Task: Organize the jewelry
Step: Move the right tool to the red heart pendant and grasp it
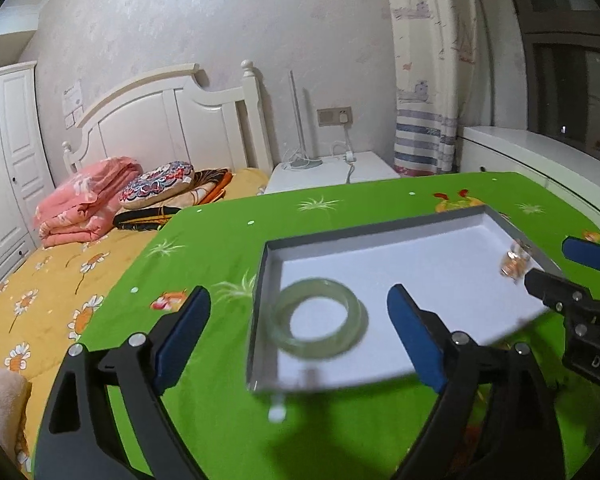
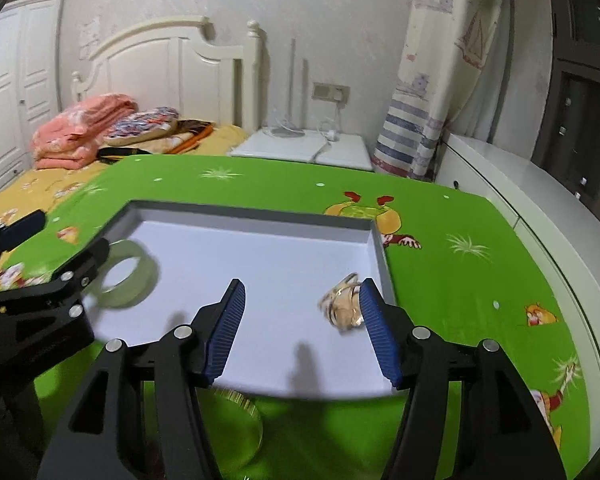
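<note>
Both grippers hang over the tray (image 1: pixel 384 232) with jaws apart and nothing pressed between the pads. Left gripper (image 1: pixel 300 320) stands wide, straddling the tray's near-left corner, and the bangle (image 1: pixel 318 318) lies flat on the white floor between its fingers, closer to the tray wall than to the right-hand finger. No pad touches it. A ring has no long axis, so the jaws could close across it from any side.

Right gripper (image 2: pixel 302 316) is about half open over the tray's right part. The bracelet (image 2: pixel 342 306), a small amber-and-clear coil, lies just beside the inner face of its right finger (image 2: pixel 378 328) (touching or a hair apart, the blur hides which) and close to the tray's right wall.

So each piece lies in the tray on its own gripper's side, well apart from the other: bangle left, bracelet right. A third piece, gold and round (image 2: pixel 240 404), shows under the right gripper on the green cloth (image 2: pixel 460 320), just outside the tray's near edge. That one looks still unsorted, and the right gripper is the nearer to it.
</note>
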Motion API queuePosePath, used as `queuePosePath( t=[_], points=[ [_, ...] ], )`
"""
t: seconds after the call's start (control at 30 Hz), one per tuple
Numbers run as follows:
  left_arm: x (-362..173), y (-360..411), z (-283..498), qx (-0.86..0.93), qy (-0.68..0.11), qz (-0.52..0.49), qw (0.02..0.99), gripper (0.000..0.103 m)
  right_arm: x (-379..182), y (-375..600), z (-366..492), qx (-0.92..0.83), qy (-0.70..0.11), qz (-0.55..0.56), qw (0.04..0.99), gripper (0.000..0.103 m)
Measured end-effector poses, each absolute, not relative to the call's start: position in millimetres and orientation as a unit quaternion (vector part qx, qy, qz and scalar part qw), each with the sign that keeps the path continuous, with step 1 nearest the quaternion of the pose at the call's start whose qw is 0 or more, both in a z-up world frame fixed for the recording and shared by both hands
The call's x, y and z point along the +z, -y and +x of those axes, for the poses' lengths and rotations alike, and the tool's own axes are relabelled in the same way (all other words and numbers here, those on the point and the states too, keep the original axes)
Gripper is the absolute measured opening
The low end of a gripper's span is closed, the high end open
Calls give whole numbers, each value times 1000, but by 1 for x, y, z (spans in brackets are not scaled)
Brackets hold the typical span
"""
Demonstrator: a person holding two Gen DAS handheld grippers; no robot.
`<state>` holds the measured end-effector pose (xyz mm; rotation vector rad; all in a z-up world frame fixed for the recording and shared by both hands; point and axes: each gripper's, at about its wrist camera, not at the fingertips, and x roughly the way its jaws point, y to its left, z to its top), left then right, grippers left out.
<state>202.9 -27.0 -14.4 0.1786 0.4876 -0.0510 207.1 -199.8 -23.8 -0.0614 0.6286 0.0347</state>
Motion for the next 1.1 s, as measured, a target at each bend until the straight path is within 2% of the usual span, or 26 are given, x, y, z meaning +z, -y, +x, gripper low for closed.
queuePosePath(
  t=[0.53, 0.87, 1.1],
  points=[
    [-32, -4, 104, -14, -230, 82, 970, 92, -53, 155, 89, 119, -311, -86, 939, 57],
    [-60, -8, 88, -28, -258, 70, 963, 92, -54, 136, 79, 149, -308, -99, 935, 56],
    [-60, -5, 86, -30, -253, 68, 964, 92, -61, 127, 82, 162, -320, -99, 928, 55]
  ],
)
